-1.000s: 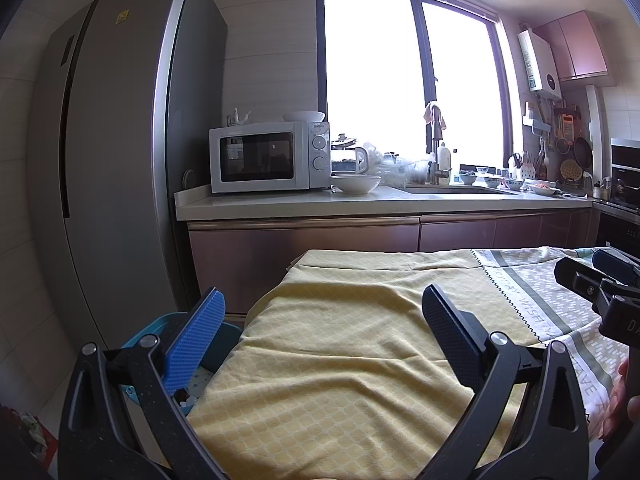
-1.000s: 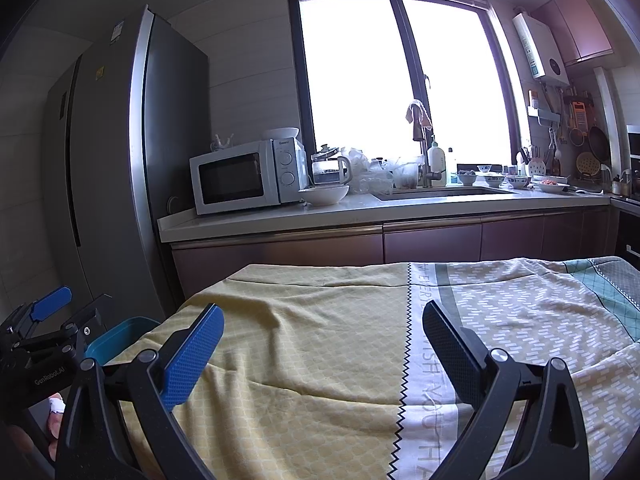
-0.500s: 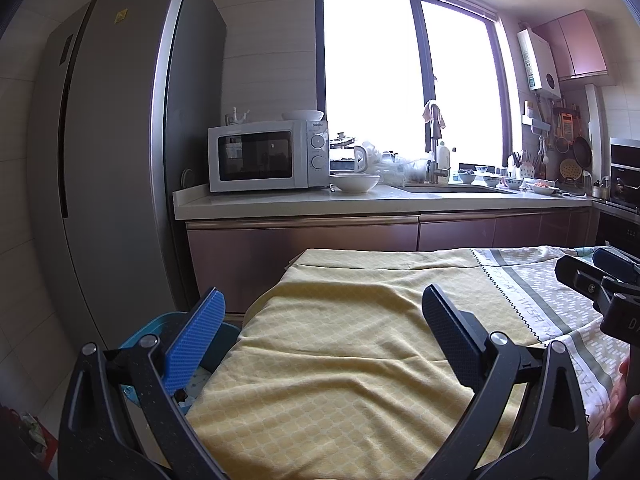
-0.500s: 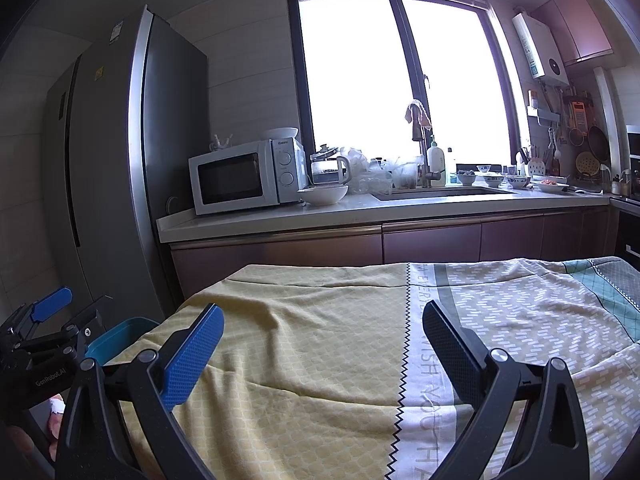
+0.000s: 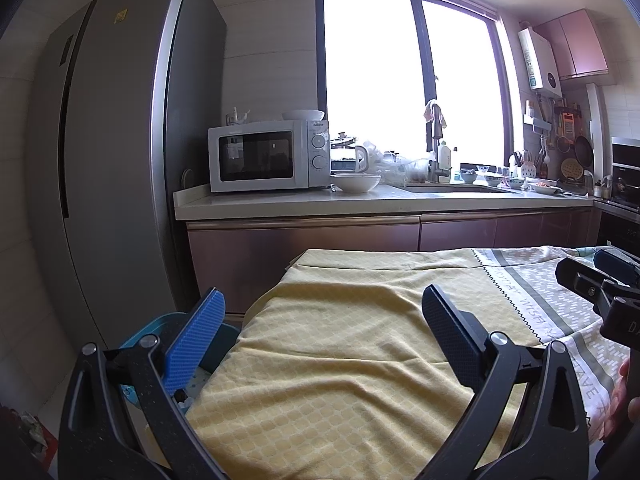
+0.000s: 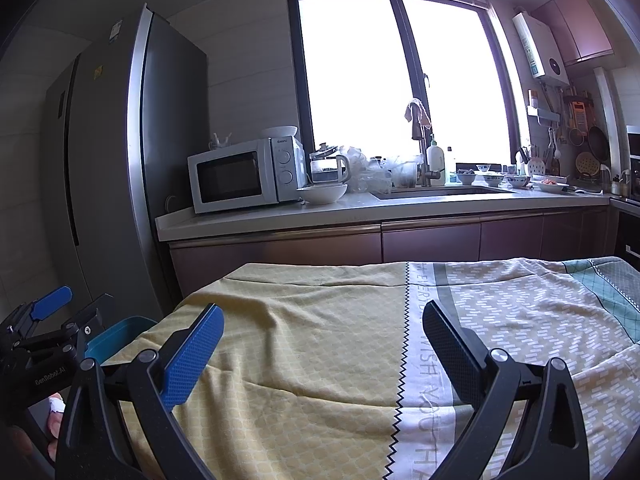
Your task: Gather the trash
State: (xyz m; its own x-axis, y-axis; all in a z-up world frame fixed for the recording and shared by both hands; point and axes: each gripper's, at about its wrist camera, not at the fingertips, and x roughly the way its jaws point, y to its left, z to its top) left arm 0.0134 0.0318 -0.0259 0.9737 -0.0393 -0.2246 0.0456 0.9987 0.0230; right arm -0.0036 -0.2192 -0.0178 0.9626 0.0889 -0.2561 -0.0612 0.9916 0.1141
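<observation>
My left gripper (image 5: pixel 322 312) is open and empty above the left part of a table covered by a yellow patterned cloth (image 5: pixel 360 360). My right gripper (image 6: pixel 322 328) is open and empty above the same cloth (image 6: pixel 304 352), further right. A blue bin (image 5: pixel 160 332) stands on the floor at the table's left edge, with small bits inside; it also shows in the right wrist view (image 6: pixel 116 334). No loose trash shows on the cloth. Each gripper appears at the edge of the other's view.
A tall grey fridge (image 5: pixel 104 160) stands at the left. Behind the table runs a counter (image 5: pixel 360 204) with a white microwave (image 5: pixel 268 156), a white bowl (image 5: pixel 356 182), a sink and dishes. A bright window is above it.
Both views have shifted very slightly. The grippers stay open and nothing was picked up or let go.
</observation>
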